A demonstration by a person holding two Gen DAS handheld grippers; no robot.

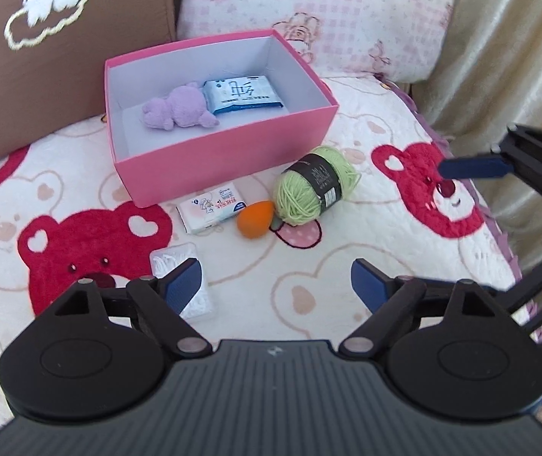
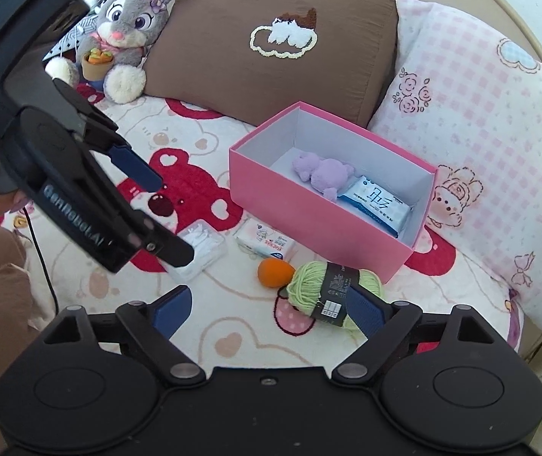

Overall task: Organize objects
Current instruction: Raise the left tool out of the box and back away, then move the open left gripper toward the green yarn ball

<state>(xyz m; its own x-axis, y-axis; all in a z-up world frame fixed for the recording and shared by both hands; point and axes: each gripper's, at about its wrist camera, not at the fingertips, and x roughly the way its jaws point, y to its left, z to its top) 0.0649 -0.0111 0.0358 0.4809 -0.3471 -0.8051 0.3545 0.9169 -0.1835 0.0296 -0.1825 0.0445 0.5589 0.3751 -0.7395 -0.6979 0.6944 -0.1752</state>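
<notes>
Two items lie in one pink box, four outside; both hand-held grippers gape empty.

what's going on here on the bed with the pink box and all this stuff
A person is tidying small things into an open pink cardboard box on a bear-print blanket, using two handheld grippers. A purple plush toy and a blue-and-white tissue pack already lie inside. Still on the blanket are a green yarn ball, an orange egg-shaped sponge, a small white tissue pack and a clear packet of white floss picks. The left gripper and right gripper are both open and hold nothing.
</notes>
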